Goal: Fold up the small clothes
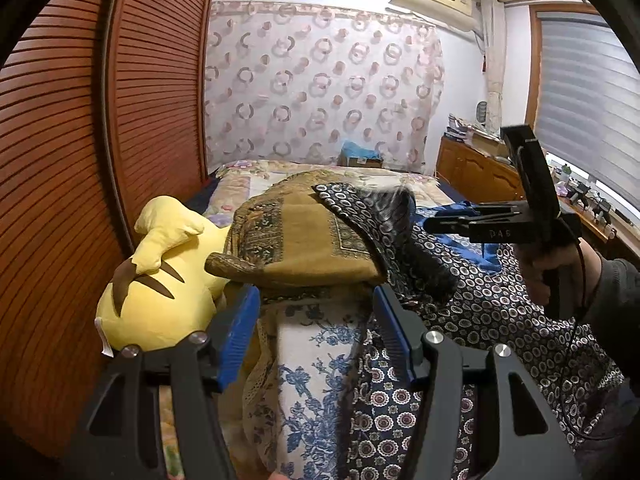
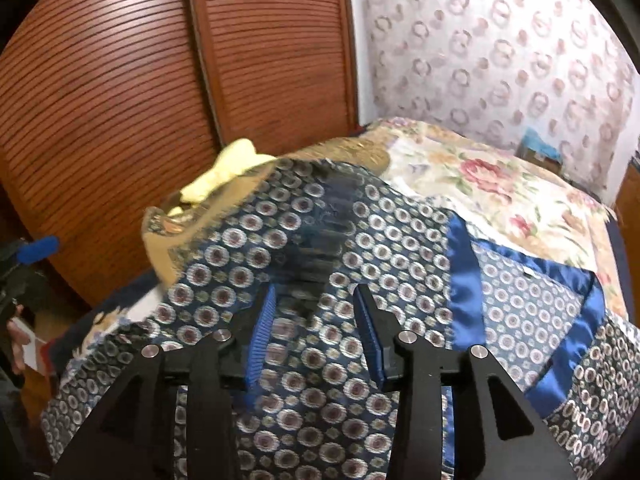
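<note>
A dark navy garment [image 2: 360, 220] with small ring print and blue satin trim [image 2: 460, 272] lies spread over the bed. Its upper corner [image 1: 396, 204] is blurred and rests against a brown patterned cloth pile [image 1: 308, 240]. My right gripper [image 2: 316, 292] hovers over the garment with its blue pads apart and nothing pinched; in the left wrist view this right gripper [image 1: 440, 222] is held by a hand [image 1: 560, 268]. My left gripper [image 1: 316, 296] is open, and a white cloth with blue flowers [image 1: 312, 360] shows between its pads, below the brown pile.
A yellow plush toy [image 1: 160, 280] lies left of the pile, against the slatted wooden wardrobe [image 1: 80, 160]. The flowered quilt [image 2: 500, 184] covers the far bed, with a box [image 1: 360, 156] at its head. Wooden cabinets [image 1: 480, 168] stand along the right wall.
</note>
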`<state>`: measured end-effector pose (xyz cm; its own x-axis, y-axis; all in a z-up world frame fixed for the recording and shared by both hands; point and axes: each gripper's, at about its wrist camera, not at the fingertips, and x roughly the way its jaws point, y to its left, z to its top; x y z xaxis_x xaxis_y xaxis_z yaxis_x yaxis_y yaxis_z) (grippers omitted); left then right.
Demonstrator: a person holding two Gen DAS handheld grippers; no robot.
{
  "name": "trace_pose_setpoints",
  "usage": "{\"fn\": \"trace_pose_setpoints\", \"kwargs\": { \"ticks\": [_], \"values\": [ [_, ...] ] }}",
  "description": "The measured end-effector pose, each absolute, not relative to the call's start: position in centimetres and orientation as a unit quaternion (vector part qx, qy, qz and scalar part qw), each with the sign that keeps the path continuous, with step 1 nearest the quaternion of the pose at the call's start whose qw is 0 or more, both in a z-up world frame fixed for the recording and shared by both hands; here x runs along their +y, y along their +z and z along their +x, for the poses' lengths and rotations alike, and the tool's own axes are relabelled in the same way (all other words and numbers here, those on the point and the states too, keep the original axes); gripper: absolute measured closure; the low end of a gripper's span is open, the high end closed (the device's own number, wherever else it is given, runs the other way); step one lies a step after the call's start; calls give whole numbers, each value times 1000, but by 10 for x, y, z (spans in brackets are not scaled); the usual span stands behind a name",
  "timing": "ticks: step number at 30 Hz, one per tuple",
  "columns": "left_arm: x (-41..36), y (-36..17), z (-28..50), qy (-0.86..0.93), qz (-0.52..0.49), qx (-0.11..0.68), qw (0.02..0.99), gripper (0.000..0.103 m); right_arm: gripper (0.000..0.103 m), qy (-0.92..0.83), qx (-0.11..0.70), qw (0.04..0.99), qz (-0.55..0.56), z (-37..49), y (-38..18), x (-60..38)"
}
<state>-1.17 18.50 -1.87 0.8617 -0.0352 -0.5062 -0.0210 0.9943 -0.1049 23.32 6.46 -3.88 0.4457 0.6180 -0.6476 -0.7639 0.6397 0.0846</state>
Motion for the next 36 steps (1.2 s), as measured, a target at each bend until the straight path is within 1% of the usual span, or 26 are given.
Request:
{"fn": "trace_pose_setpoints", "kwargs": {
  "ticks": [3, 6, 12, 20, 22, 24, 36],
  "values": [
    [182, -19, -11, -6, -56, 265, 963, 44, 60, 418, 323, 841, -114, 226, -40, 74],
    [179, -21, -9, -9, -57, 266, 962, 44, 60, 416, 333, 838, -120, 227, -45, 79],
    [165, -24, -3, -23, -55, 270, 961, 44, 60, 396, 336, 847, -113, 224, -45, 49],
    [132, -32, 22, -51, -56, 287, 955, 44, 58, 351, 315, 874, -121, 202, -32, -36],
    [122, -36, 31, -56, -49, 299, 951, 44, 45, 338, 312, 879, -123, 195, -32, -59],
    [111, -43, 40, -60, -43, 314, 947, 44, 43, 323, 311, 885, -123, 191, -33, -82],
    [66, -60, 75, -82, -14, 361, 929, 44, 42, 221, 326, 914, -92, 185, -47, -215]
  ]
}}
